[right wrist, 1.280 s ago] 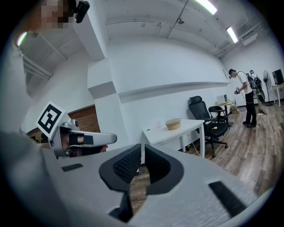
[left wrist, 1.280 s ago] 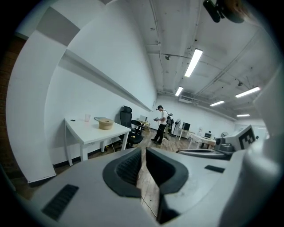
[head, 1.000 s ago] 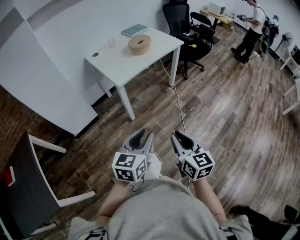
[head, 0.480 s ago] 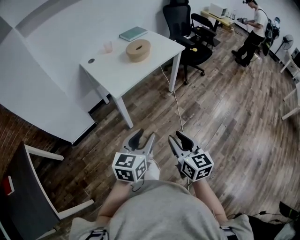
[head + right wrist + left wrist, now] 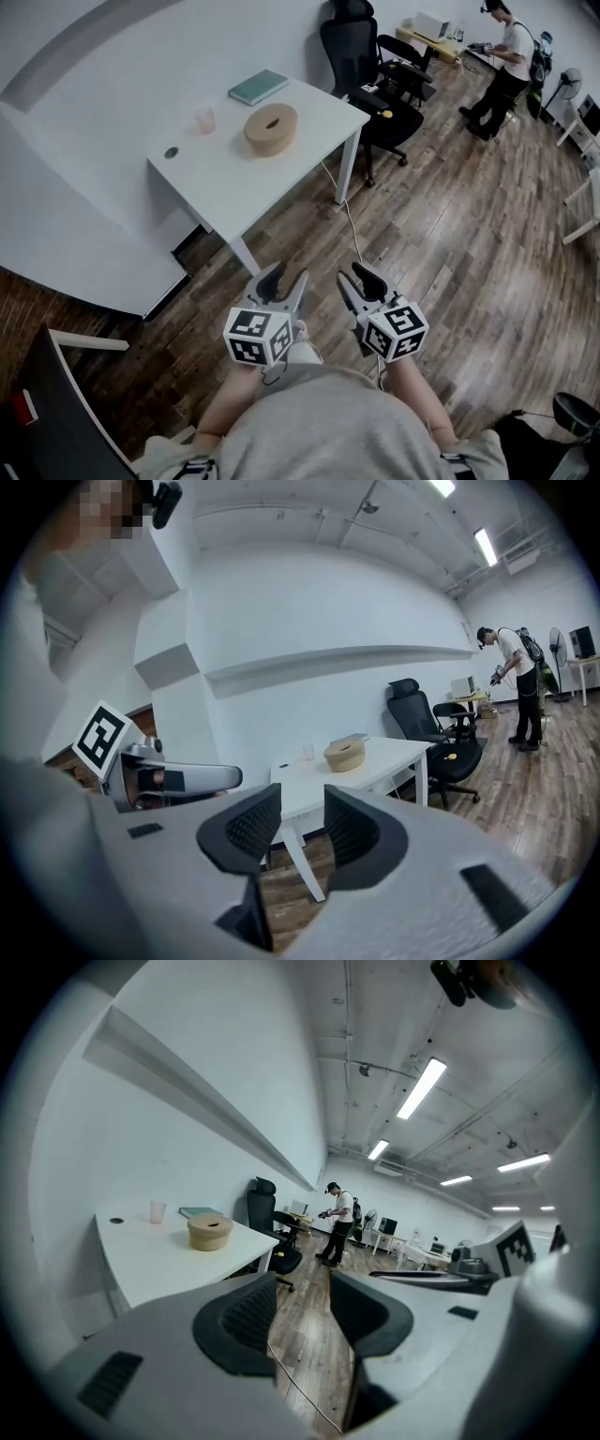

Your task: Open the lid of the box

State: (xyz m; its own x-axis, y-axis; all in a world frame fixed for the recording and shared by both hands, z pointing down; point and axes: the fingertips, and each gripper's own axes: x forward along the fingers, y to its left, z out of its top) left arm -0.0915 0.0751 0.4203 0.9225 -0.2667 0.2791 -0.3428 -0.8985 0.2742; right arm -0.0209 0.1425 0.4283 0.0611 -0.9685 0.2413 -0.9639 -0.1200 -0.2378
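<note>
Rm: wood-plank floor (image 5: 450, 234), white wall (image 5: 112, 56), white table (image 5: 225, 183) on far left. On the table's far right part is the box (image 5: 271, 131): round, low, tan. Its lid (image 5: 258, 125) is on, w/ a dark slot (image 5: 273, 118) in the top centre. Pinkish cup (image 5: 204, 119) left of it and green book (image 5: 259, 86) beyond, all apart. You hold both tools near your body, well apart from the table. L gripper (image 5: 284, 278): jaws apart, nothing betw. them. R gripper (image 5: 356, 277): jaws opening, likewise empty.
</note>
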